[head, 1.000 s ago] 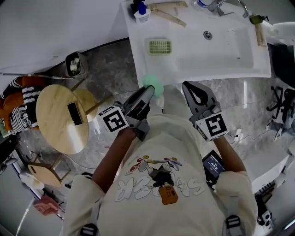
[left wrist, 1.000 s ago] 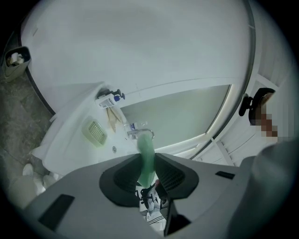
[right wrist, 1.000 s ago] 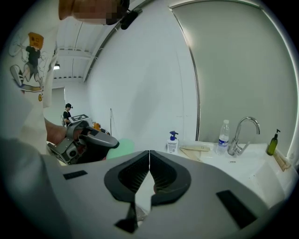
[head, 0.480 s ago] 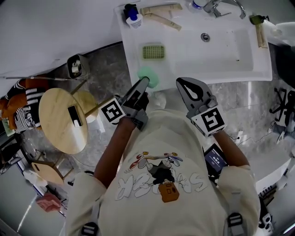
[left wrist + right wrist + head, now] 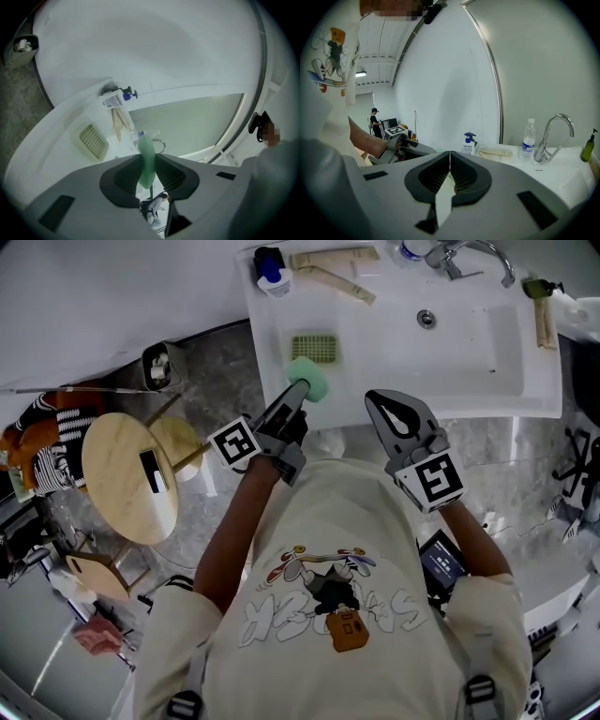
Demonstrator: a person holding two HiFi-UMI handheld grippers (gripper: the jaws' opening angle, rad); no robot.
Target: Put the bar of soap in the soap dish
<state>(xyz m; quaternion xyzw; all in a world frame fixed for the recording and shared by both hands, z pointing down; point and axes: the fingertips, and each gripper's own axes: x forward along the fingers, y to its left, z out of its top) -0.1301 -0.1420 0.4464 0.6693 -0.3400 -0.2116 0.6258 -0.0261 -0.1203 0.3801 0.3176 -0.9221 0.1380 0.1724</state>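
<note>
A green bar of soap (image 5: 307,379) is held in my left gripper (image 5: 299,388), which is shut on it just over the front edge of the white sink counter (image 5: 281,324). In the left gripper view the green bar of soap (image 5: 146,159) stands edge-on between the jaws. The pale green slatted soap dish (image 5: 314,348) lies on the counter just beyond the soap; the left gripper view has the soap dish (image 5: 93,140) to the left. My right gripper (image 5: 386,401) is shut and empty, near the counter's front edge, right of the left one.
A pump bottle (image 5: 270,266) and flat packets (image 5: 333,270) sit at the counter's back. The basin (image 5: 450,334) with drain and tap (image 5: 459,257) lies right, with a water bottle (image 5: 528,139). A round wooden stool (image 5: 131,482) and small bin (image 5: 159,367) stand on the floor left.
My left gripper has carried the soap forward, from in front of the counter to over its front edge near the dish. The right gripper moved little.
</note>
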